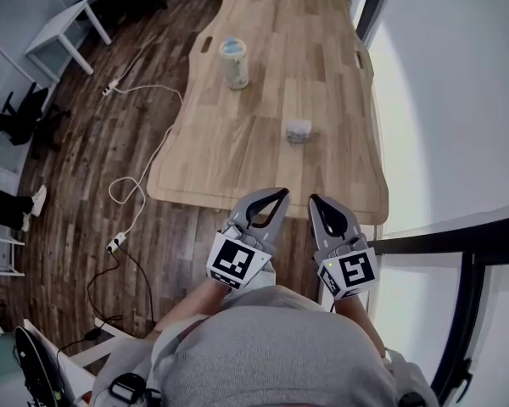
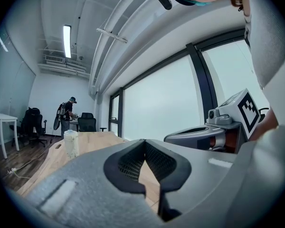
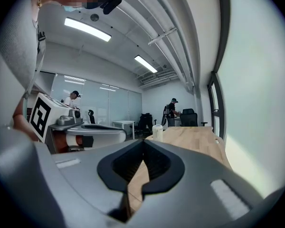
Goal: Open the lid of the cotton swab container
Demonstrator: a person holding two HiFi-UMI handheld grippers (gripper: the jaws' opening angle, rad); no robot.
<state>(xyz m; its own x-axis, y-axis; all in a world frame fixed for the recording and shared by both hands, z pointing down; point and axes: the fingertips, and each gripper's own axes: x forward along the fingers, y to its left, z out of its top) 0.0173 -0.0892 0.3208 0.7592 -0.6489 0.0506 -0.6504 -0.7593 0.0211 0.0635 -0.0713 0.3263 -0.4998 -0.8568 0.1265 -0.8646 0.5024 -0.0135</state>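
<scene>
Head view: clear cylindrical plastic container with pale lid (image 1: 234,62) upright on far left of light wooden table (image 1: 237,155), lid on. Grey left gripper (image 1: 278,195) and grey right gripper (image 1: 315,200) side by side at near table edge, well apart from container.
Left gripper view: jaws together, nothing between.
Right gripper view: jaws together, empty; container ahead.

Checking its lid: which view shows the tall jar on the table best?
Head view: the jar stands unobstructed, its lid seen from above. Both gripper views show it distant and side-on, the lid's top hidden.
</scene>
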